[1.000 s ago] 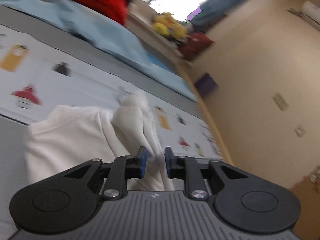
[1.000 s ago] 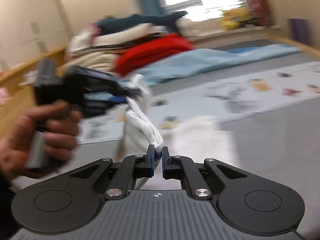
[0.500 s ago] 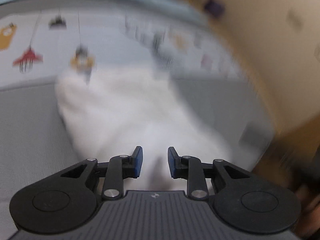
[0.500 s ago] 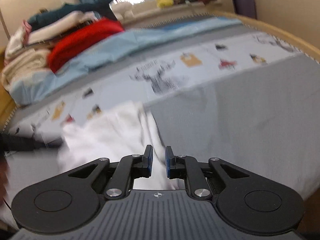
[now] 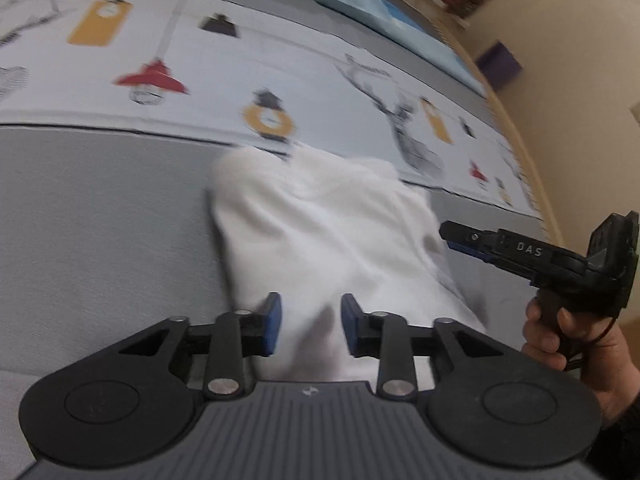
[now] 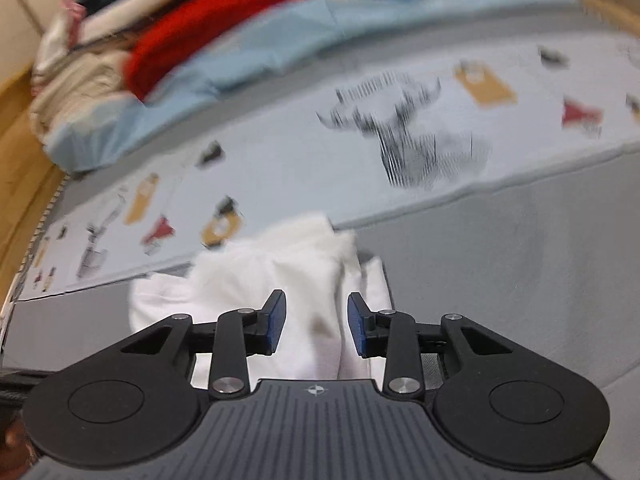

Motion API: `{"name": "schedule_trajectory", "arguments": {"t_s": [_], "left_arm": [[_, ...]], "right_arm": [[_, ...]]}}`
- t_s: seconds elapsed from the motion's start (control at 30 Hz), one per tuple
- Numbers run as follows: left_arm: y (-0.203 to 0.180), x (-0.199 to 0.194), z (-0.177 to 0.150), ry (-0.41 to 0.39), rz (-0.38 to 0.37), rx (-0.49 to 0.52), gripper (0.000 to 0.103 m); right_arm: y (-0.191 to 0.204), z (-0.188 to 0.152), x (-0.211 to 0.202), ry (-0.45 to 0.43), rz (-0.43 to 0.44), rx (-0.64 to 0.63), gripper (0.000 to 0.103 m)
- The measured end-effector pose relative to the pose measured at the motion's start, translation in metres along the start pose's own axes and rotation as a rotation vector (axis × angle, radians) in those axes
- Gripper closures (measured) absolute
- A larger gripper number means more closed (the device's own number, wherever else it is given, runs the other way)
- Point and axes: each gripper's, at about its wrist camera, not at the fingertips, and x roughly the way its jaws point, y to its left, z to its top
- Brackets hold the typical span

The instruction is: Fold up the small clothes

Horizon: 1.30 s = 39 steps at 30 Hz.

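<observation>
Item: white garment (image 5: 328, 240), small, soft, partly bunched. Location: on the grey bed cover (image 5: 100, 220), its far edge touching the printed sheet (image 5: 240, 80) with lamp and stag motifs. In the left wrist view it fills the centre of the frame and runs down to the lower middle; in the right wrist view it sits in the lower centre, with a raised fold at its right side.

Left claw (image 5: 308, 330): jaws opening, blue pads apart. White cloth shows in the gap between them, but the pads do not press on it. Released.

Right claw (image 6: 316, 330): jaws opening, pads clear of the cloth, which lies directly behind and below the gap. Released. In the left wrist view this same claw enters from the right of the frame, its tip just beside the garment's right edge, held by the person's hand (image 5: 568, 344).

Key relation: the garment lies straight ahead of and under both claws, one claw at each of its near sides. Its long axis appears to run away from the cameras, toward the printed sheet. Neither claw is clearly nearer; blur prevents a finer reading.

Other stock: light blue blanket (image 6: 280, 40) and stacked clothes topped by a red piece (image 6: 208, 32), upper left of the right wrist frame, well apart from the garment.

Assessment: a fold appears just laid down; smoothing or a further fold likely follows.
</observation>
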Motion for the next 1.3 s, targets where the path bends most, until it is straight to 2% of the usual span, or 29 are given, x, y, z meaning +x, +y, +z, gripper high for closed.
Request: {"name": "schedule_trajectory", "arguments": {"t_s": [0.07, 0.13, 0.17, 0.2, 0.27, 0.33, 0.37, 0.43, 0.47, 0.5, 0.57, 0.63, 0.67, 0.7, 0.73, 0.77, 0.87, 0.93, 0.97, 1.0, 1.03, 1.07, 1.1, 1.2, 1.3], "left_arm": [[0.005, -0.002, 0.005, -0.014, 0.011, -0.057, 0.063], [0.012, -0.006, 0.009, -0.026, 0.022, -0.118, 0.056], [0.015, -0.004, 0.01, -0.026, 0.033, -0.14, 0.051], [0.016, -0.004, 0.011, -0.022, 0.042, -0.151, 0.049], [0.017, 0.002, 0.013, -0.005, 0.062, -0.17, 0.045], [0.017, 0.007, 0.015, 0.005, 0.066, -0.189, 0.042], [0.017, 0.01, 0.015, 0.008, 0.064, -0.199, 0.038], [0.016, 0.017, 0.016, 0.015, 0.066, -0.216, 0.034], [0.016, 0.02, 0.016, 0.019, 0.066, -0.223, 0.033], [0.017, 0.022, 0.016, 0.023, 0.066, -0.231, 0.032], [0.019, 0.026, 0.016, 0.029, 0.062, -0.247, 0.032], [0.02, 0.029, 0.017, 0.033, 0.058, -0.261, 0.032], [0.021, 0.03, 0.017, 0.035, 0.056, -0.267, 0.032], [0.021, 0.031, 0.017, 0.036, 0.054, -0.272, 0.032], [0.021, 0.032, 0.018, 0.037, 0.054, -0.276, 0.032], [0.02, 0.034, 0.018, 0.039, 0.055, -0.275, 0.032], [0.016, 0.039, 0.017, 0.046, 0.056, -0.263, 0.032], [0.013, 0.042, 0.016, 0.047, 0.067, -0.243, 0.032], [0.011, 0.042, 0.016, 0.044, 0.075, -0.228, 0.034], [0.011, 0.043, 0.016, 0.04, 0.072, -0.215, 0.045], [0.009, 0.043, 0.016, 0.037, 0.064, -0.199, 0.052], [0.007, 0.042, 0.016, 0.028, 0.068, -0.173, 0.063], [0.005, 0.04, 0.017, 0.018, 0.074, -0.148, 0.075], [0.002, 0.027, 0.024, -0.05, 0.101, -0.106, 0.089], [-0.002, 0.005, 0.031, -0.173, 0.159, -0.042, 0.094]], "right_arm": [[0.002, 0.002, 0.015, 0.016, -0.009, -0.005, 0.066], [0.004, 0.002, 0.025, 0.037, -0.031, -0.018, 0.067], [0.005, 0.002, 0.026, 0.035, -0.041, -0.021, 0.078], [0.005, 0.003, 0.027, 0.03, -0.051, -0.023, 0.094], [0.005, 0.006, 0.02, -0.017, -0.087, -0.02, 0.099], [0.002, 0.008, 0.014, -0.07, -0.121, -0.021, 0.103], [0.0, 0.009, 0.013, -0.087, -0.165, -0.02, 0.103], [-0.014, 0.01, 0.013, -0.081, -0.223, 0.034, 0.103], [-0.02, 0.01, 0.013, -0.072, -0.224, 0.07, 0.103], [-0.025, 0.01, 0.01, -0.063, -0.207, 0.103, 0.099], [-0.031, 0.008, 0.002, -0.053, -0.108, 0.144, 0.098], [-0.03, 0.006, -0.006, -0.043, -0.011, 0.136, 0.079], [-0.028, 0.004, -0.01, -0.041, 0.007, 0.119, 0.058], [-0.027, 0.002, -0.011, -0.03, 0.005, 0.105, 0.041], [-0.026, 0.001, -0.01, -0.006, -0.005, 0.097, 0.036], [-0.026, -0.001, -0.006, 0.031, -0.017, 0.094, 0.033], [-0.028, -0.013, 0.014, 0.152, -0.041, 0.079, 0.034], [-0.027, -0.017, 0.021, 0.172, -0.054, 0.058, 0.034], [-0.027, -0.018, 0.023, 0.167, -0.05, 0.055, 0.033], [-0.026, -0.018, 0.024, 0.166, -0.046, 0.056, 0.032], [-0.025, -0.018, 0.025, 0.165, -0.044, 0.059, 0.034], [-0.024, -0.017, 0.026, 0.163, -0.033, 0.06, 0.041], [-0.023, -0.016, 0.027, 0.162, -0.007, 0.065, 0.059], [-0.018, -0.011, 0.026, 0.123, 0.006, 0.087, 0.077], [-0.015, -0.005, 0.025, 0.064, 0.072, 0.161, 0.079]]}}
